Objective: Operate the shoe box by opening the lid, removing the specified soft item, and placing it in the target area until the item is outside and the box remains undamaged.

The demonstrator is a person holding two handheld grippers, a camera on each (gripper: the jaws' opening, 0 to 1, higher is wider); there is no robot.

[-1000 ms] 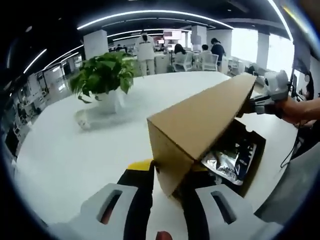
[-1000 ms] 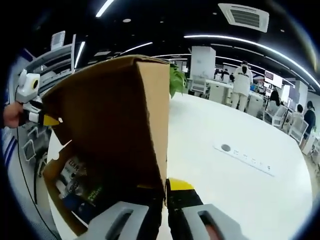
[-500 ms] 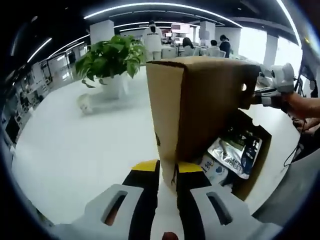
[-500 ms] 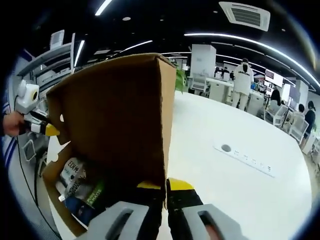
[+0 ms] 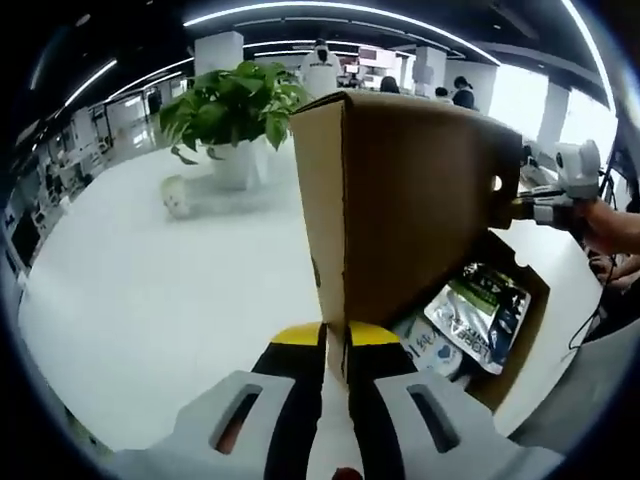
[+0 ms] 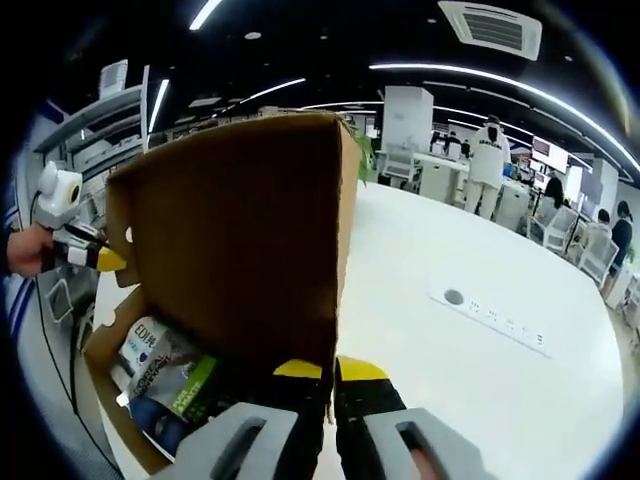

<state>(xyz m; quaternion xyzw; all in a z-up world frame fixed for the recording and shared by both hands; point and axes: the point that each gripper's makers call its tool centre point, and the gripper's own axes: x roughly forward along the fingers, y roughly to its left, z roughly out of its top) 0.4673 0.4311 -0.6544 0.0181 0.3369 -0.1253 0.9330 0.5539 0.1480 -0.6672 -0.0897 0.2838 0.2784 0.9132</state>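
The brown cardboard lid (image 5: 420, 200) of the shoe box stands nearly upright over the open box base (image 5: 512, 345). My left gripper (image 5: 335, 338) is shut on the lid's near corner edge. At the far end, my right gripper (image 5: 556, 190) pinches the lid. In the right gripper view, the lid (image 6: 230, 260) rises from my right gripper (image 6: 330, 372), which is shut on its edge, and the left gripper (image 6: 78, 252) holds the other corner. Silver and green soft pouches (image 5: 478, 315) lie inside the box base (image 6: 105, 395), with more pouches (image 6: 165, 370) showing beneath the lid.
The box rests on a large white round table (image 5: 160, 290). A potted green plant (image 5: 235, 110) stands at the table's far side. A flush socket strip (image 6: 490, 312) sits in the tabletop. People and chairs (image 6: 485, 160) are in the background.
The lid has swung up from a low slant to nearly upright, with both grippers still holding it. More of the pouches inside is uncovered.
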